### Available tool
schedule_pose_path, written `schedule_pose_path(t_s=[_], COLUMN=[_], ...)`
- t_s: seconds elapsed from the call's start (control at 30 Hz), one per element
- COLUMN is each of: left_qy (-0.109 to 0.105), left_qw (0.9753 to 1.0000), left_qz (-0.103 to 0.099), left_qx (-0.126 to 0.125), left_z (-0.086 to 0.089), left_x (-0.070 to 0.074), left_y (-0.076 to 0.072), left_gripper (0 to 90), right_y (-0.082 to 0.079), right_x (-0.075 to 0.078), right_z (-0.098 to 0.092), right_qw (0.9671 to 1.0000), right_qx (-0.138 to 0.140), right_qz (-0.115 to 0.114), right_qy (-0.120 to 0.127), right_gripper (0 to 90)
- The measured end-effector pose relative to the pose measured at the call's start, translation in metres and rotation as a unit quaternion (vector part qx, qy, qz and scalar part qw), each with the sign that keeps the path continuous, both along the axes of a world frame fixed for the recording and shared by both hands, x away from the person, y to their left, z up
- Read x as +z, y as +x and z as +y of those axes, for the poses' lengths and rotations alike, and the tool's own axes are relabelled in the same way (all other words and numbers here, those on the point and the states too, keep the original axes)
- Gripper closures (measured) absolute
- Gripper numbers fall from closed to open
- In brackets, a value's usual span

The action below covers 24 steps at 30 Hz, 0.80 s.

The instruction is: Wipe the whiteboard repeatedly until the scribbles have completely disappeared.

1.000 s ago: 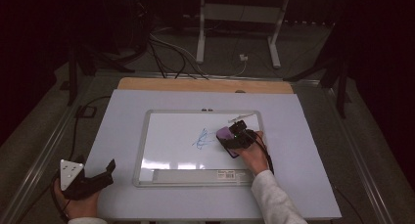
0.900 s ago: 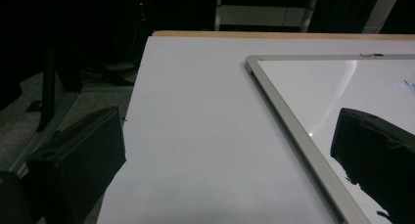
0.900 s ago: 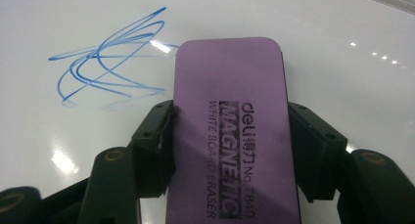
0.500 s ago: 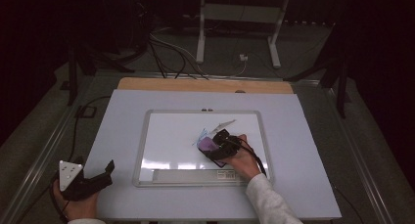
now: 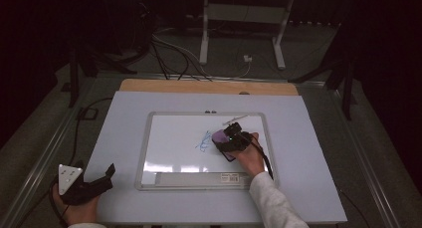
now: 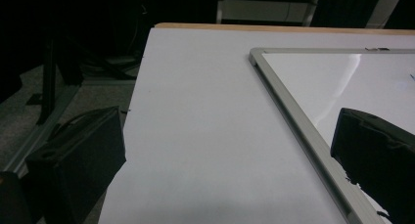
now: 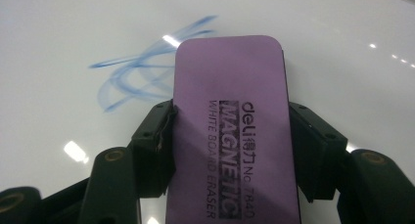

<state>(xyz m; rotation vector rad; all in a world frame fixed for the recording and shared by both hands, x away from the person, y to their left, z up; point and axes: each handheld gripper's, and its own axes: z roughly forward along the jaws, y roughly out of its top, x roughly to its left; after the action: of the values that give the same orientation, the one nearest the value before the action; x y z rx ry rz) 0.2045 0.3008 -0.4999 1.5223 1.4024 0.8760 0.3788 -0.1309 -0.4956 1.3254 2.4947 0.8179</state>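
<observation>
I am at a table (image 5: 124,113) covered in white, with a framed whiteboard (image 5: 169,148) lying flat in the middle of it. A wooden strip runs along the table's far edge.

My right gripper (image 5: 230,140) is over the right half of the whiteboard, held in my right hand (image 5: 247,156), with a white sleeve behind it. Its jaws are pinching a purple eraser (image 7: 235,131) by its two long sides. In the right gripper view the eraser's flat top faces the camera, printed "deli MAGNETIC WHITE BOARD ERASER". The eraser sits on the whiteboard, and its far end lies at the right edge of a blue scribble (image 7: 132,75), which spreads to its left in loose, smeared loops. From the high view the scribble (image 5: 204,140) is just left of the eraser (image 5: 219,137), near the board's centre.

My left gripper (image 5: 94,183) rests at the table's near left corner, well apart from the whiteboard, held in my left hand (image 5: 79,210). Its jaws are spread wide with nothing between them. In the left gripper view they frame bare table and the whiteboard's near left corner.

A long grey strip (image 5: 199,177) lies along the board's near edge. Cables lie on the floor beyond the table.
</observation>
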Motion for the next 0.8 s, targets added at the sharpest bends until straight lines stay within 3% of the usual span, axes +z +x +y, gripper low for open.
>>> schedule_pose_path(t_s=[0.1, 0.2, 0.23, 0.3, 0.33, 0.47, 0.6, 0.7, 0.77, 0.8], left_qy=[0.001, 0.000, 0.001, 0.001, 0.001, 0.004, 0.002, 0.002, 0.003, 0.004], left_qw=[1.0000, 1.0000, 1.0000, 1.0000, 1.0000, 0.9999, 1.0000, 1.0000, 0.9999, 0.9999], left_qz=[-0.002, -0.003, -0.002, -0.003, -0.005, -0.008, -0.008, -0.009, -0.009, -0.009], left_qx=[-0.002, -0.005, -0.006, -0.008, -0.008, -0.009, -0.005, -0.004, -0.004, -0.005], left_z=[-0.001, -0.001, -0.001, -0.001, -0.002, -0.002, -0.001, -0.001, -0.002, -0.002], left_x=[0.001, 0.001, 0.002, 0.002, 0.003, 0.004, 0.004, 0.004, 0.005, 0.005], left_y=[0.000, 0.002, 0.002, 0.002, 0.002, 0.001, 0.000, -0.001, -0.001, -0.001], left_gripper=[0.6, 0.6, 0.6, 0.6, 0.6, 0.6, 0.6, 0.6, 0.6, 0.6], right_y=[-0.009, -0.022, -0.025, -0.024, -0.022, -0.006, 0.008, 0.006, 0.002, -0.001], right_x=[0.000, 0.001, 0.001, 0.001, 0.001, 0.001, 0.001, 0.001, 0.000, 0.000], right_z=[0.018, 0.037, 0.041, 0.043, 0.041, 0.022, 0.001, 0.005, 0.014, 0.019], right_qw=[0.9990, 0.9930, 0.9912, 0.9908, 0.9918, 0.9987, 0.9997, 0.9994, 1.0000, 0.9999], right_qx=[0.045, 0.118, 0.132, 0.135, 0.127, 0.050, -0.023, -0.026, 0.000, 0.013], right_qz=[0.003, 0.011, 0.009, 0.012, 0.012, 0.003, 0.000, -0.008, 0.002, -0.001], right_qy=[0.001, 0.006, 0.001, 0.002, 0.005, -0.005, -0.008, -0.021, -0.004, -0.007], right_gripper=[40.9, 40.9, 40.9, 41.0, 41.0, 41.0, 41.0, 41.0, 41.0, 41.0])
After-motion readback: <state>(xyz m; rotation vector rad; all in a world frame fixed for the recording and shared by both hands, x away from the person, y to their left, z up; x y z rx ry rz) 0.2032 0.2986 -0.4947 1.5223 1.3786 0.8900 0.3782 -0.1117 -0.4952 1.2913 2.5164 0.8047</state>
